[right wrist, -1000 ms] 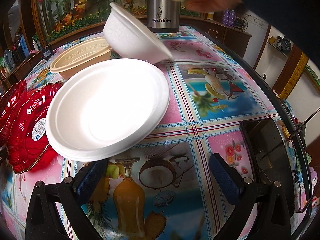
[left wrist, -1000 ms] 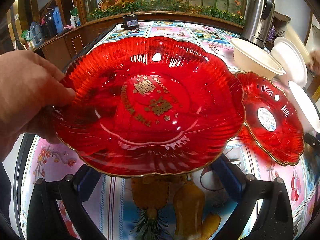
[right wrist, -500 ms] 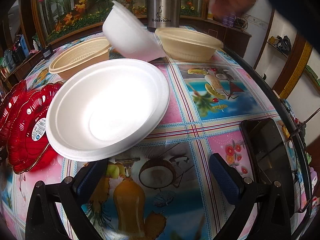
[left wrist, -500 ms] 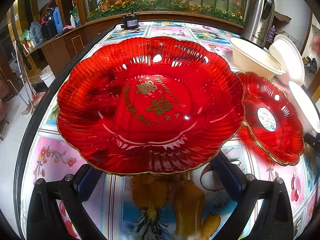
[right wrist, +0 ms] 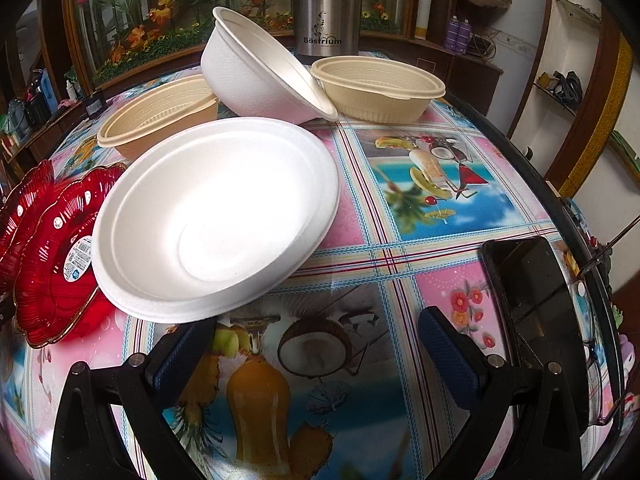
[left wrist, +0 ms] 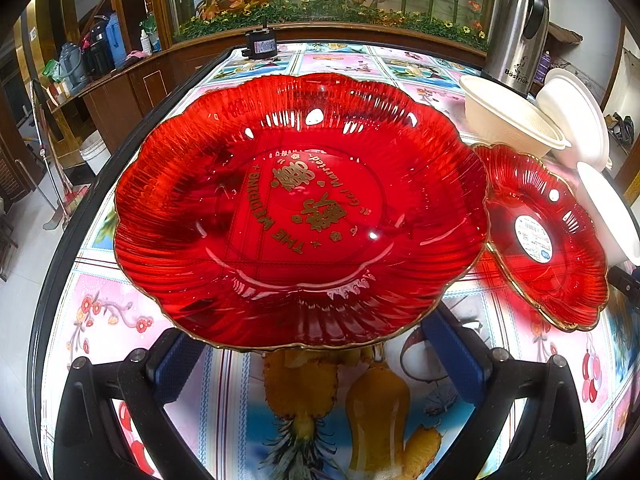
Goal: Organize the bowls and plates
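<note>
A large red glass plate (left wrist: 300, 208) with gold lettering lies on the table, its near rim reaching over the tips of my left gripper (left wrist: 314, 360), which stands open. To its right a smaller red plate (left wrist: 540, 236) leans tilted. In the right wrist view a white foam bowl (right wrist: 216, 212) rests tilted against that smaller red plate (right wrist: 52, 256), just ahead of my open right gripper (right wrist: 316, 352). Behind it a second white bowl (right wrist: 260, 68) lies tipped between two beige bowls (right wrist: 156, 116), the right-hand beige bowl (right wrist: 380, 88) standing upright.
A steel thermos (right wrist: 328, 4) stands at the back of the table. A black phone (right wrist: 532, 300) lies near the right edge, with glasses beyond it. A small black device (left wrist: 261, 45) sits at the far end. A wooden cabinet borders the table (left wrist: 120, 320) on the left.
The hand that touched the large red plate's left rim is gone. On the right, a hand set a beige bowl down by the thermos and withdrew. Neither gripper moved.
</note>
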### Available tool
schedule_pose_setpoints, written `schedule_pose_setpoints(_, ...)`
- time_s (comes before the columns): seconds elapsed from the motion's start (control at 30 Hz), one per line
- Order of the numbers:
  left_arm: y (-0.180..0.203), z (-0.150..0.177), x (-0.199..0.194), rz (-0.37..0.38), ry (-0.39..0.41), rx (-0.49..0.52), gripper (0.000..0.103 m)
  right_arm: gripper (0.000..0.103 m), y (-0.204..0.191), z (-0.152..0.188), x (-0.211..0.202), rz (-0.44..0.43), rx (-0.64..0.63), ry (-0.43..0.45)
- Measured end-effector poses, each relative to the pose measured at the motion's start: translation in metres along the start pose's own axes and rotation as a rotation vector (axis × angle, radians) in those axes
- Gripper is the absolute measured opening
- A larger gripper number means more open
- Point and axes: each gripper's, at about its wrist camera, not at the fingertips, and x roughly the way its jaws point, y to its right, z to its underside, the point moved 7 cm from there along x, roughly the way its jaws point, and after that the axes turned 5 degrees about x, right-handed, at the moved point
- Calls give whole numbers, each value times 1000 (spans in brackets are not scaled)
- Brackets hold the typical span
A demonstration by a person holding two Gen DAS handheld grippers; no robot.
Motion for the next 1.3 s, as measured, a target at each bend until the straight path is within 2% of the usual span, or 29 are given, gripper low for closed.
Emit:
schedule_pose_setpoints(0.77,2,-1,1,-10,-1,-11,103,102,-1,0,0,-1,-2,-1)
schedule_pose_setpoints(1.03,1,-1,2,-15,-1,-21,103,102,-28,5,-1,-107,-144,-14)
schedule_pose_setpoints(1.3,1,7,-5,-40,-12,-56,103,102,-33,8,-1,-137,-176,-19)
